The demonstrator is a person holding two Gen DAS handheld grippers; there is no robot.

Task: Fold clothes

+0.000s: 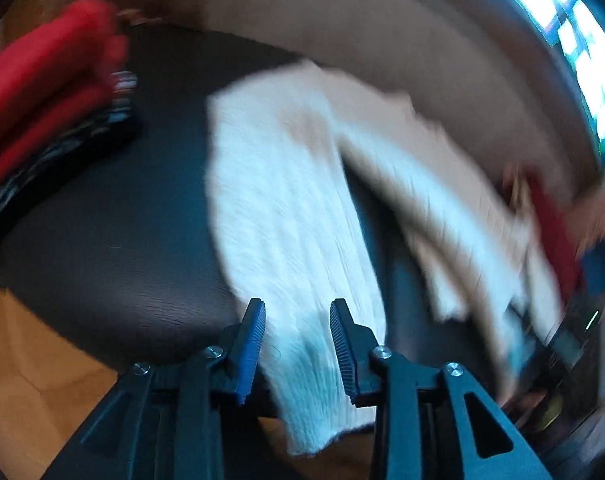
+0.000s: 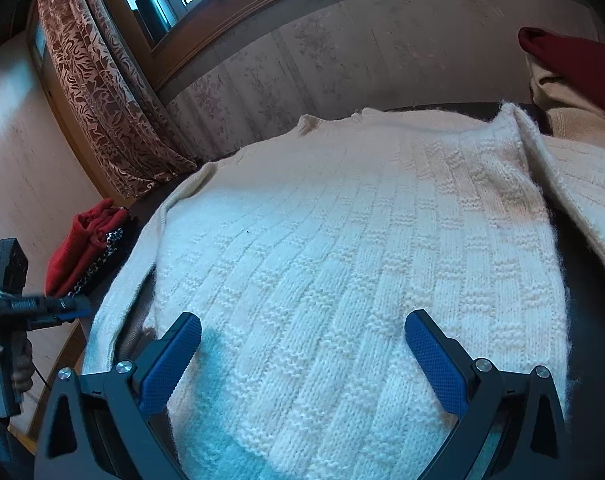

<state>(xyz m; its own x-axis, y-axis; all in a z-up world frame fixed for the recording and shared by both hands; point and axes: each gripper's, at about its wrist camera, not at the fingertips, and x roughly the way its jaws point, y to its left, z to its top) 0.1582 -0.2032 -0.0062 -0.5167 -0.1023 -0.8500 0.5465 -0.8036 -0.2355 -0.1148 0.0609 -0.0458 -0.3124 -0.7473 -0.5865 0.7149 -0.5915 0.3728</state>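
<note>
A cream knitted sweater [image 2: 342, 248] lies flat on a dark table [image 2: 590, 320], neck toward the far wall. My right gripper [image 2: 302, 332] hovers wide open over its lower body, empty. In the blurred left wrist view, the sweater's left sleeve [image 1: 278, 216] stretches over the dark table [image 1: 122, 240] and hangs off the near edge. My left gripper [image 1: 297, 312] is open with the sleeve between its fingers, near the cuff. The left gripper also shows in the right wrist view [image 2: 66, 306] at the left. The right gripper's body shows blurred in the left wrist view [image 1: 574, 264].
A folded red garment on a dark patterned one [image 1: 50, 92] sits at the table's far left, also in the right wrist view [image 2: 90, 240]. A red and a beige cloth [image 2: 574, 80] lie at the far right. A wall, curtain [image 2: 102, 100] and window stand behind the table.
</note>
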